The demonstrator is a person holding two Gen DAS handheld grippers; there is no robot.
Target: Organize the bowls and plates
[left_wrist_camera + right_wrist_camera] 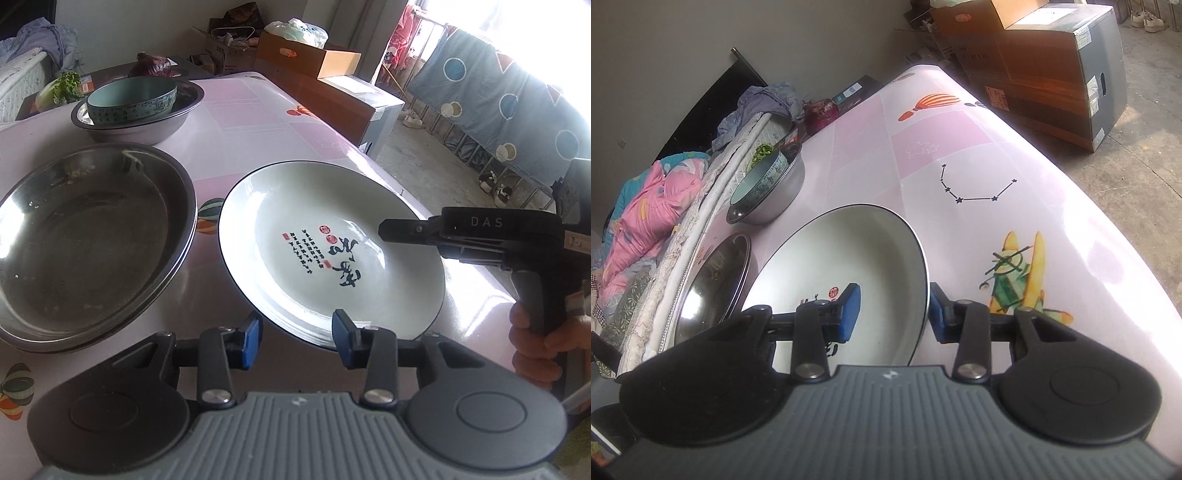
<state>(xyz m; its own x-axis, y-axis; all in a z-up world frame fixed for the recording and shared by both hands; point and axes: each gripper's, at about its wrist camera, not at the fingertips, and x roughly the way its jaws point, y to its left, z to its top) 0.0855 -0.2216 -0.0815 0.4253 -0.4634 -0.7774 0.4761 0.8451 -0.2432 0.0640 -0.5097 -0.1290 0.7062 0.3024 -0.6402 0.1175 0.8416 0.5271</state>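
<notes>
A white plate [332,236] with black calligraphy and a dark rim sits tilted over the pink table [258,110]. My left gripper [297,341] has its near rim between the blue pads, one under the outer wall and one on the inside, shut on it. My right gripper [894,310] straddles the opposite rim of the plate [849,251], with one pad inside and one against the outside. In the left wrist view its upper finger [406,227] lies over the plate. Stacked steel plates [92,240] lie to the left. A teal bowl [133,99] rests in a steel basin [147,129] behind them.
A person's hand [535,339] holds the right gripper's handle. Cardboard boxes [1052,66] stand on the floor past the table's far edge. Bedding [646,214] lies along the table's left side. The table edge [424,206] runs close beside the plate.
</notes>
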